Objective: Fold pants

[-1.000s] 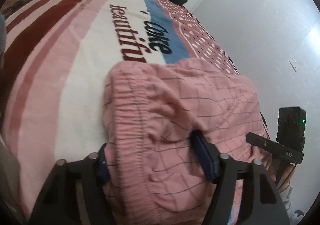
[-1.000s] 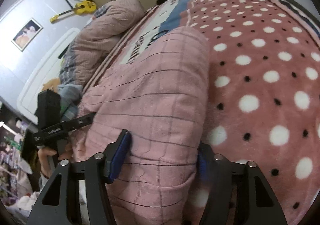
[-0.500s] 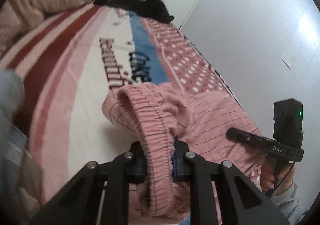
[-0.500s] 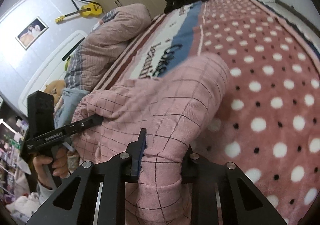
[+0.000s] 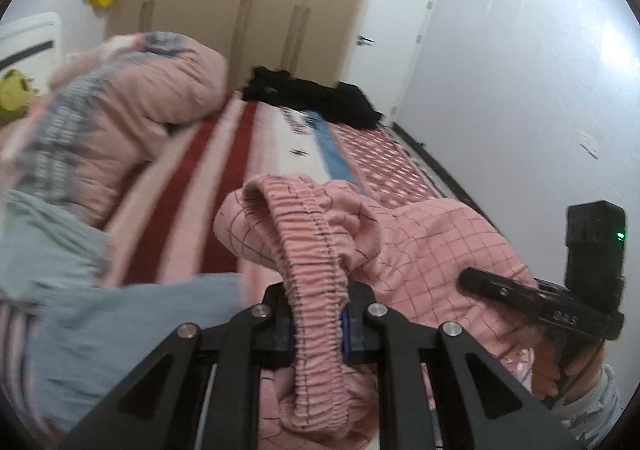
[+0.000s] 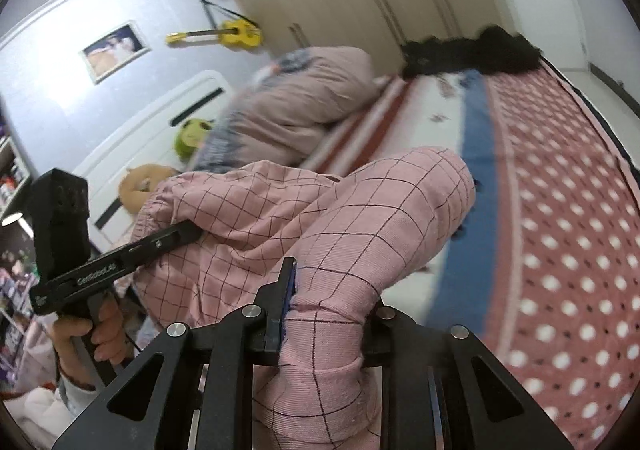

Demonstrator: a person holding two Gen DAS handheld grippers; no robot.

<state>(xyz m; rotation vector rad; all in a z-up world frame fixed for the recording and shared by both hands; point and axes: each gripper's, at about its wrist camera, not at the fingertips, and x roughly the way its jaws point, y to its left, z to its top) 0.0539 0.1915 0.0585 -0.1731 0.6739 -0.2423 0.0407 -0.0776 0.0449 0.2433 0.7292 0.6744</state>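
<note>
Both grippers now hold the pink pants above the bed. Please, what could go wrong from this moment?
1. The left gripper pinches only the bunched elastic waistband of the pants; the fabric may slip out.
2. The right gripper clamps a thick wad of cloth, so the fold may land creased or uneven.
3. The cloth between the grippers sags in a heap and could drag over the blanket, spoiling alignment.
</note>
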